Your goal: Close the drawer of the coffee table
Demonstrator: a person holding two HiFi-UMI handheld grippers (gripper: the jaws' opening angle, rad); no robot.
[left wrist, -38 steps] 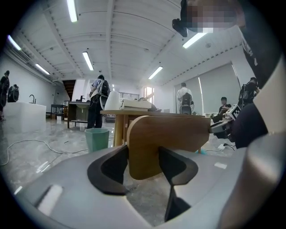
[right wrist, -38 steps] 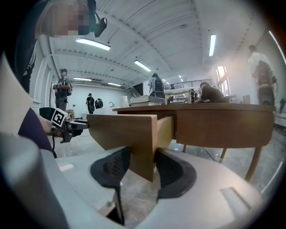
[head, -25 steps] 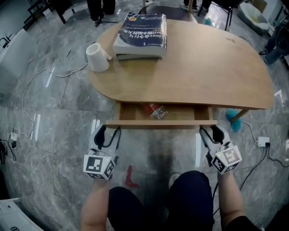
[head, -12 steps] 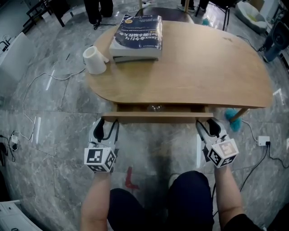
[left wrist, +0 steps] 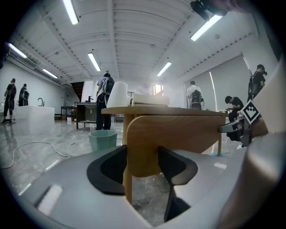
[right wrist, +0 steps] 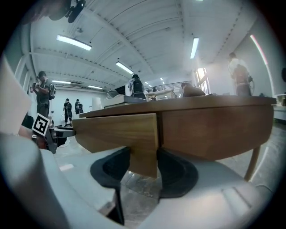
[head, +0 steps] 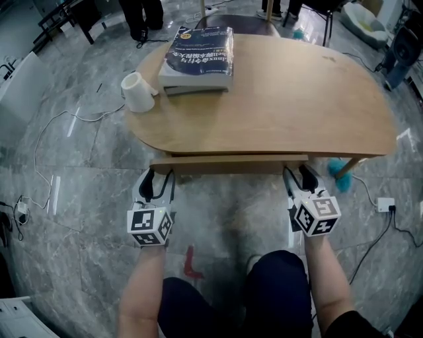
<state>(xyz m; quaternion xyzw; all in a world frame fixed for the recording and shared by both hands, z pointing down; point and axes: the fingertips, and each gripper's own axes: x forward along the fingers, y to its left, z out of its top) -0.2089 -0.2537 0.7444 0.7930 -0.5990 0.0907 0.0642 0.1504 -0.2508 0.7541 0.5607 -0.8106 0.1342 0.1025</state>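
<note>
closing: drawer (head: pixel 228 163) at table's (head: pixel 284 99) 6 o'clock looked nearly shut | left hand-held gripper (head: pixel 158 177), right hand-held gripper (head: pixel 299 175) pinched its front | next: even push to 12

Bright, even light from ceiling tubes (left wrist: pixel 73 11); fisheye-bent, dark-rimmed gripper views; soft floor (head: pixel 59 191) glare.

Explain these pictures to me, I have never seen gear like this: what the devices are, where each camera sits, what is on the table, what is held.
No robot here: a person works two hand-held tools, each with two jaws. The head view comes from a camera on the person's head, looking down; the other two come from cameras riding on those tools. The left gripper and right gripper each clamp one end of the drawer front, which is almost pushed in under the coffee table. On the table lie a stack of books and a white cup.
</note>
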